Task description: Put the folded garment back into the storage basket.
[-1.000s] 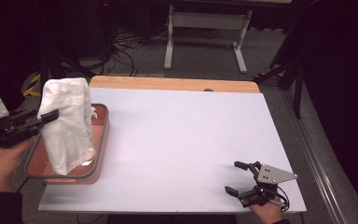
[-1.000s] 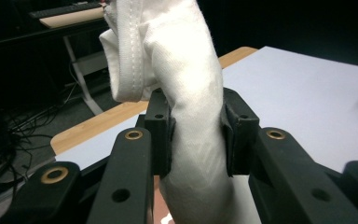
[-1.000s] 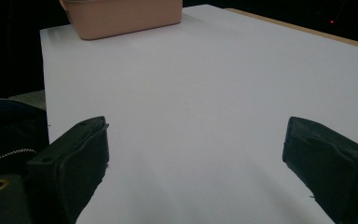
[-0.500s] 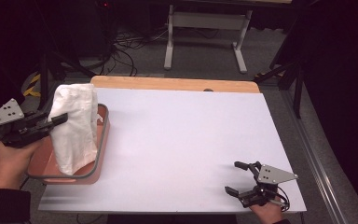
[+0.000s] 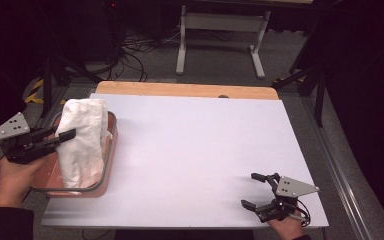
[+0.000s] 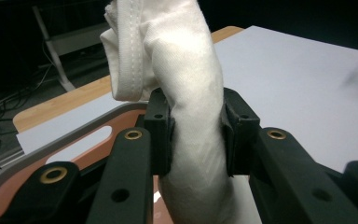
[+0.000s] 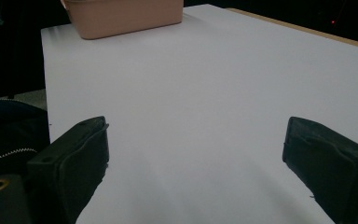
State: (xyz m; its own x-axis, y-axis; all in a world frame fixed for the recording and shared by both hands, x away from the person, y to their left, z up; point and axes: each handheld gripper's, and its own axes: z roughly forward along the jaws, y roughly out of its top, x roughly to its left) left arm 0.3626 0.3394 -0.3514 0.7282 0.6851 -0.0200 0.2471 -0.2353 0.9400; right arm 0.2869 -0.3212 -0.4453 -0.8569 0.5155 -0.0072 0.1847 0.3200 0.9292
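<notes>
The white cloth [image 5: 84, 140] is hanging bunched over the pink tray [image 5: 107, 165] at the table's [image 5: 195, 150] left edge, its lower part draping into the tray, with the left gripper [image 5: 62, 136] pinching a thick fold between its jaws. Far right, the right gripper [image 5: 252, 191] is resting near the front corner, jaws spread wide and gripping nothing

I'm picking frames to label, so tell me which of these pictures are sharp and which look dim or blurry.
High view: table evenly lit, surroundings dark. Left gripper view: white cloth sharp between the jaws, background soft. Right gripper view: dim, its pads slightly soft, pink tray blurred.
</notes>
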